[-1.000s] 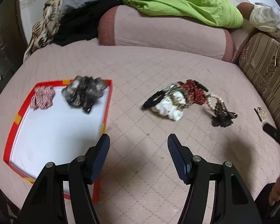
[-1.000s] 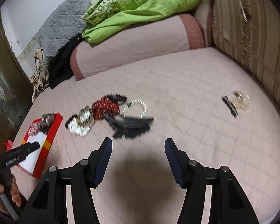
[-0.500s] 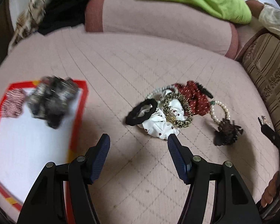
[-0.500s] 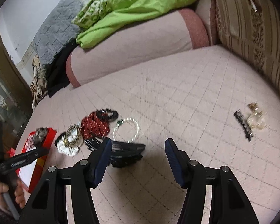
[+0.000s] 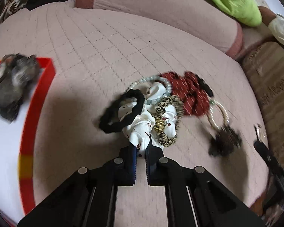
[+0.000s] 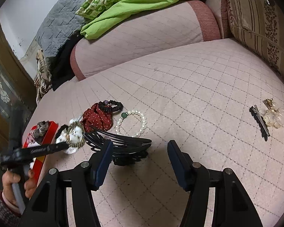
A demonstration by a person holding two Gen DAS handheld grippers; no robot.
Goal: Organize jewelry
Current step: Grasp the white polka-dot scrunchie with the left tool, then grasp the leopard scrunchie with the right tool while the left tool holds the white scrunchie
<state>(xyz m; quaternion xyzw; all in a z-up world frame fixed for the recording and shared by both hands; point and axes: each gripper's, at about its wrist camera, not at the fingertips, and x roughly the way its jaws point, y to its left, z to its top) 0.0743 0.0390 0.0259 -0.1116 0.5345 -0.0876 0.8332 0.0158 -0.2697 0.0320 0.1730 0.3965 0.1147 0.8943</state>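
The left gripper (image 5: 141, 152) has just been closing and its jaws now pinch the near fold of the white scrunchie (image 5: 142, 130), with cloth visible between the pads. The right gripper (image 6: 139, 162) stands spread and holds nothing; the black hair comb (image 6: 123, 144) lies just ahead of its left finger.

The scrunchie lies directly ahead of the left gripper on the pink quilted bedspread (image 5: 96, 43), in the middle of the pile. 1 black hair tie (image 5: 121, 111) rests across its far-left part, and 1 leopard-print scrunchie (image 5: 167, 121) lies over its right part. A pale bead bracelet (image 5: 157, 86) and a red dotted scrunchie (image 5: 189, 94) lie beyond it.

The red-rimmed tray (image 5: 37, 102) lies to the left of the gripper, near the left edge of the bedspread. 1 dark scrunchie (image 5: 11, 81) already rests at the tray's far corner.

Judgement: the coming move is a lift followed by a carry to the left. The left gripper is the nearer tool to the tray. The overlapping hair tie and leopard-print scrunchie may be dragged along.
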